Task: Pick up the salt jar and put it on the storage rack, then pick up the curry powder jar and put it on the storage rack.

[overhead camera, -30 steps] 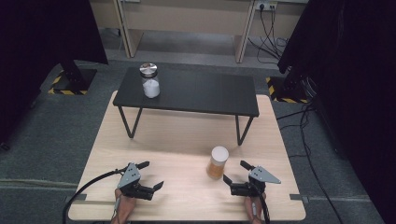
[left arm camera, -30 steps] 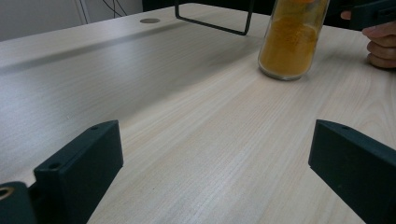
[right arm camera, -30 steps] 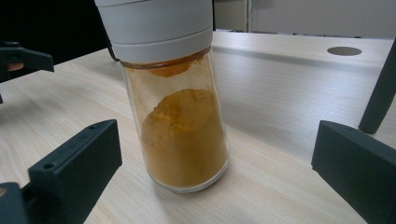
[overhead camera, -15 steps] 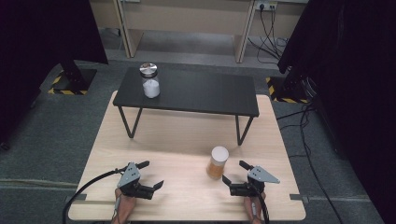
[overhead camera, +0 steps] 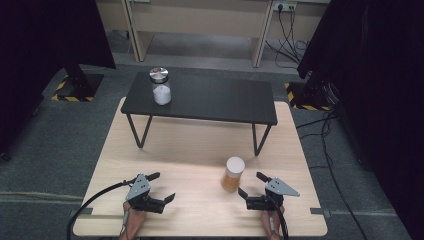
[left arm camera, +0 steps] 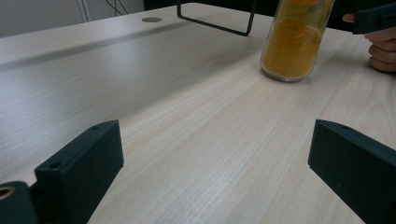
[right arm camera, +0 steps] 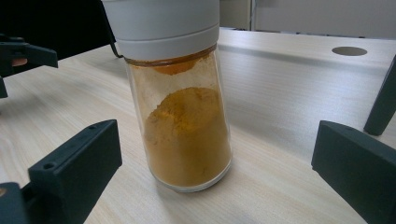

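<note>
Black metal-legged shelf [overhead camera: 210, 100] stands on the far half of the light wood table [overhead camera: 175, 145]. Glass jar [overhead camera: 161, 87] with silver lid and white contents sits upright at the shelf's left end. Round cable hole [right arm camera: 349, 51] in the tabletop. Grey carpet floor [overhead camera: 60, 145] all round. Black curtains [overhead camera: 45, 35] both sides, wall socket [overhead camera: 281, 6] with cables far back, probably a desk frame there.

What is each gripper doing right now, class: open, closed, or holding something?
Left gripper: open, holding nothing.
Right gripper: open, holding nothing, jaws facing the spice jar.
</note>
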{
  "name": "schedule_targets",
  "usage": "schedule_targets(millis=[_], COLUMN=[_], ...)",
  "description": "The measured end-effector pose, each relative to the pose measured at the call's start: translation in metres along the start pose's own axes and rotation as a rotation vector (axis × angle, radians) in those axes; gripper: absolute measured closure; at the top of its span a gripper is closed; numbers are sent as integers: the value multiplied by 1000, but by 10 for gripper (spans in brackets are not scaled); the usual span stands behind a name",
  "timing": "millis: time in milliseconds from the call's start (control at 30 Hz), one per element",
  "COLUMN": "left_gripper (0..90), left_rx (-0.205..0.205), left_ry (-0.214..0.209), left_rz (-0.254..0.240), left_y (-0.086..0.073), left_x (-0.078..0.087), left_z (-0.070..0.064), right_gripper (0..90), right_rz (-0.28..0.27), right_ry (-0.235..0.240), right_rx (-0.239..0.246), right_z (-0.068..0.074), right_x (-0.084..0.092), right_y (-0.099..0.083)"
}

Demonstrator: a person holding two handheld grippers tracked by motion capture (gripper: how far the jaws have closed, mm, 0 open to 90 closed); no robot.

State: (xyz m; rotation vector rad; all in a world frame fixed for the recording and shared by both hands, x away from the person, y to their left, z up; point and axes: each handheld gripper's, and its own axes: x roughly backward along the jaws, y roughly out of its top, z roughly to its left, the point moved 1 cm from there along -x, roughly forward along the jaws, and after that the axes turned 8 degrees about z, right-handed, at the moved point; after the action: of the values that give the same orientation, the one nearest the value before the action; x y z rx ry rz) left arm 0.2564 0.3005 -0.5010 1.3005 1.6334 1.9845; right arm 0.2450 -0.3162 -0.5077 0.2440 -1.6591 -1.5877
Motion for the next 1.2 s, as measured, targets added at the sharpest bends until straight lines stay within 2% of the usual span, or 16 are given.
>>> schedule_targets(millis=[1100,1200], left_gripper=[26,26], left_rx=[1,1], left_ry=[-1,-1], left_rz=[0,0], left_y=[0,0], left_x=[0,0], left_z=[0,0], right_gripper=[14,14], right_rz=[-14,-13], right_ry=[6,-1], right_rx=[4,-9], right_z=[0,1], right_x=[0,-1], right_y=[-2,0])
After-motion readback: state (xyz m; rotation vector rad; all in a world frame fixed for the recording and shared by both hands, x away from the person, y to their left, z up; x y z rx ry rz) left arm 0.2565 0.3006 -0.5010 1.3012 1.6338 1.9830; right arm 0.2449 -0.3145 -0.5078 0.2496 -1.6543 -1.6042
